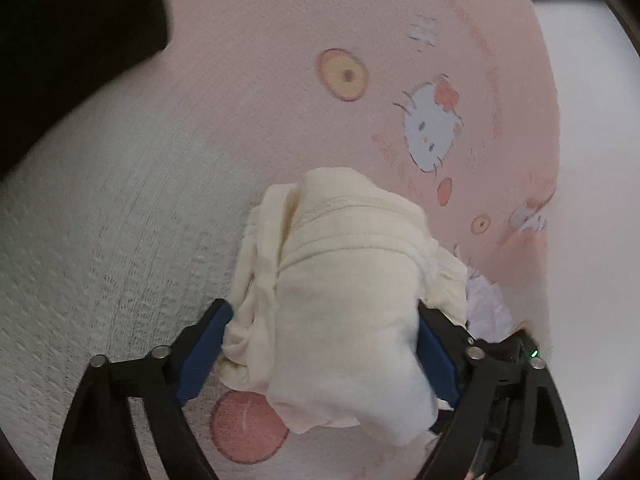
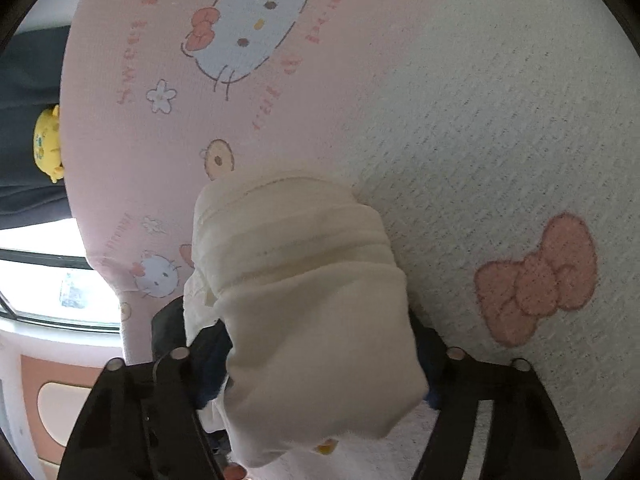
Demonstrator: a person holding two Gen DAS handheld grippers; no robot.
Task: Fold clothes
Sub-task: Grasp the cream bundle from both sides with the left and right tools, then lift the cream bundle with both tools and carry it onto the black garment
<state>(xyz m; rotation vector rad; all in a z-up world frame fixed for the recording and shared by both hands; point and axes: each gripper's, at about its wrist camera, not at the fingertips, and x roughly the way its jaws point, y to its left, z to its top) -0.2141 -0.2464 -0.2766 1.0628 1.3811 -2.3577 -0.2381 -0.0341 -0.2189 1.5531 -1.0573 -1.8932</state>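
Where the left wrist camera looks down along its fingers, the left gripper (image 1: 320, 344) is clenched on a bundle of cream clothing (image 1: 340, 300), its blue pads (image 1: 208, 352) pressing the fabric from both sides. The folded layers of cloth bulge forward past the fingertips and hang over a bedsheet (image 1: 280, 60) that is pink with cartoon cat faces on one part and textured white on the other. A round coral dot (image 1: 246, 428) on the sheet shows just below the bundle.

From the right wrist camera, the right gripper (image 2: 320, 360) likewise grasps the cream clothing (image 2: 304, 280), stacked folds spilling between the dark fingers. Beneath it lies the same sheet (image 2: 460, 100), with a pink bow (image 2: 536, 280) to the right and a cat face (image 2: 256, 20) above. At the far left edge a yellow plush toy (image 2: 48, 144) sits beside the sheet
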